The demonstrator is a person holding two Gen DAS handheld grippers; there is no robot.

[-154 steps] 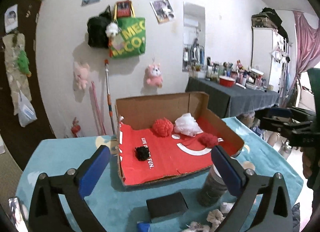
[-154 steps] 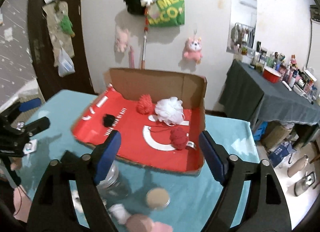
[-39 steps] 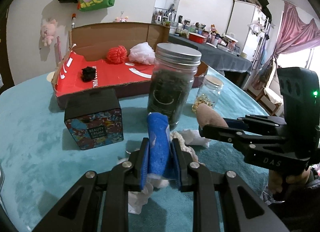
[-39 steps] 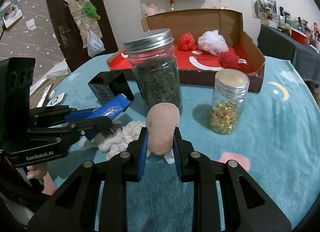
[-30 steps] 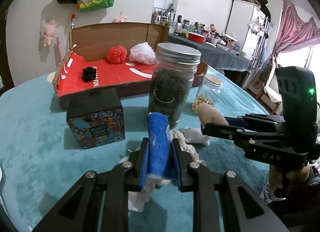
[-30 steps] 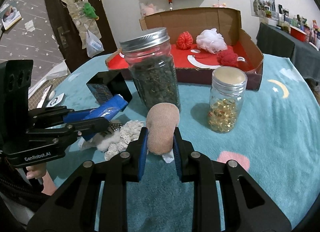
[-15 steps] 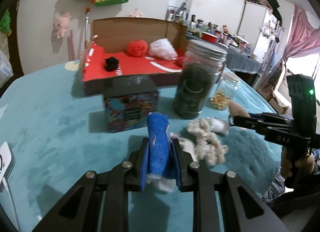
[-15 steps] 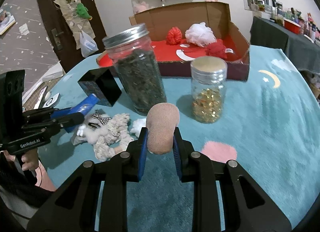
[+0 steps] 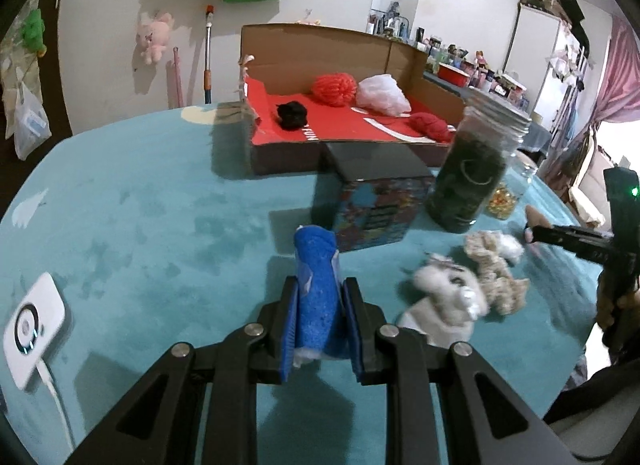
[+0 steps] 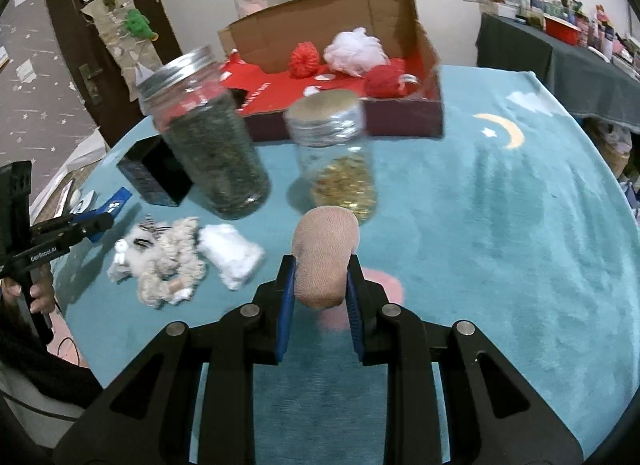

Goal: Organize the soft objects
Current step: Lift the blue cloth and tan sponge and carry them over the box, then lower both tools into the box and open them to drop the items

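Note:
My left gripper [image 9: 320, 297] is shut on a blue soft pad [image 9: 318, 285], held upright above the teal tablecloth. My right gripper [image 10: 320, 269] is shut on a beige soft pouch [image 10: 324, 253]. A heap of cream and white soft things [image 10: 176, 261] [image 9: 468, 277] lies on the cloth between the two grippers. The open cardboard box [image 9: 320, 49] [image 10: 320, 17] with a red floor holds a black pom [image 9: 292, 115], an orange-red ball [image 9: 334, 89], a white puff [image 9: 382, 95] and a dark red ball [image 9: 430, 125].
A tall jar of dark leaves [image 10: 208, 133] [image 9: 476, 169], a small jar of gold beads [image 10: 340, 157] and a black patterned box [image 9: 376, 193] stand in front of the cardboard box. A white device with a cable [image 9: 30, 323] lies at the left table edge.
Both grippers have swung apart, the left toward the left and the right toward the right. The heap of soft things now lies uncovered between them. Both grips are unchanged.

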